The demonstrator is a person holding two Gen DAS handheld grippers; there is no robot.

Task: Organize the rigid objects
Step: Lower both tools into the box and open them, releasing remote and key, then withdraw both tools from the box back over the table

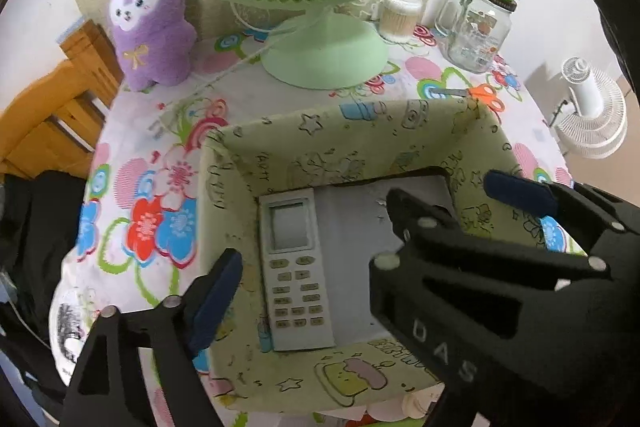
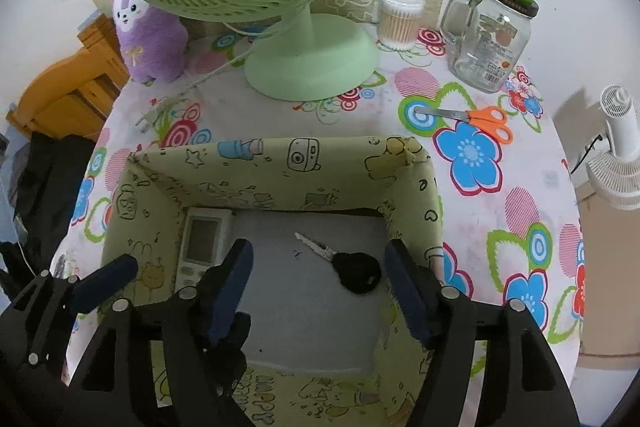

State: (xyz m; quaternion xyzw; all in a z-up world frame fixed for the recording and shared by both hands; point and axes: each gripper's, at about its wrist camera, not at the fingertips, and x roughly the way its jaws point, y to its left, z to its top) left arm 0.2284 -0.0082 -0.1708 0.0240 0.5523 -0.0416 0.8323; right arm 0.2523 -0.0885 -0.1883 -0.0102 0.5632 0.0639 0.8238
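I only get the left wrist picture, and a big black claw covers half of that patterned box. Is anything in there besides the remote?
Observer: Yes. The right wrist view shows a black-headed key lying on the floor of the box, to the right of the remote.
Operator: Is the claw holding that key?
Observer: No. The right gripper is open with nothing between its fingers, and the key lies loose on the floor.
Operator: Does the key touch the remote?
Observer: No. There is bare grey floor between them.
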